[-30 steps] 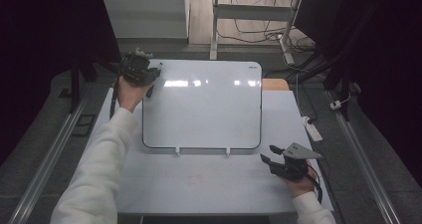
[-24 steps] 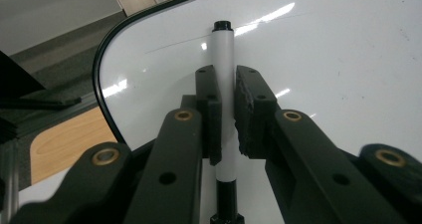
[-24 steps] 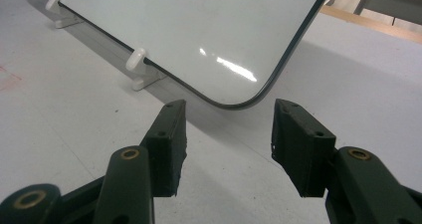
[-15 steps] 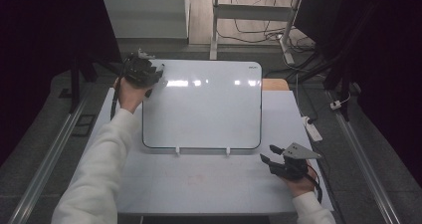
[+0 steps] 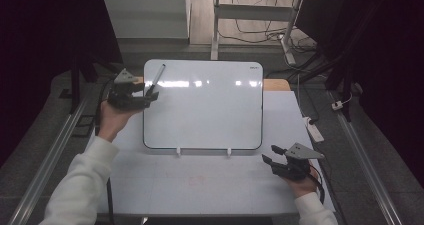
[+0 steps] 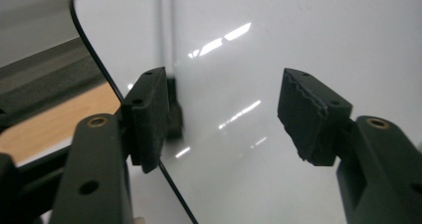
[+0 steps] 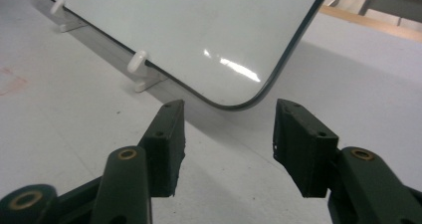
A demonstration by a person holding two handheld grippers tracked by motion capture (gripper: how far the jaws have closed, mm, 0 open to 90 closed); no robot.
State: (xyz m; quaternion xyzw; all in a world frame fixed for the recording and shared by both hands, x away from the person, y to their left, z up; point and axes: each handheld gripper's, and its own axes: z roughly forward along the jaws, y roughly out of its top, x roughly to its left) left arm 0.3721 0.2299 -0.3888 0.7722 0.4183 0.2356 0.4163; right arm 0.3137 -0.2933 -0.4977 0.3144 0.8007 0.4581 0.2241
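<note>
In the high view my left tool (image 5: 150, 96) sits at the board's (image 5: 202, 105) upper left corner, where its jaws have just been opening, nothing pinched; the marker (image 5: 156, 79) lies on the board just ahead of them. My right tool (image 5: 269, 162) rests on the counter (image 5: 200, 185) off the board's lower right corner, released. In the left tool view the marker (image 6: 166, 50) runs along the board's (image 6: 298, 45) left edge, past my left jaw, not clamped. I judge it light, stiff and slick, likely to roll, so take it mid-barrel. In the right tool view the board's (image 7: 209, 30) rounded corner and white feet (image 7: 137, 62) lie ahead, with bare counter (image 7: 59, 114) around for moving.
</note>
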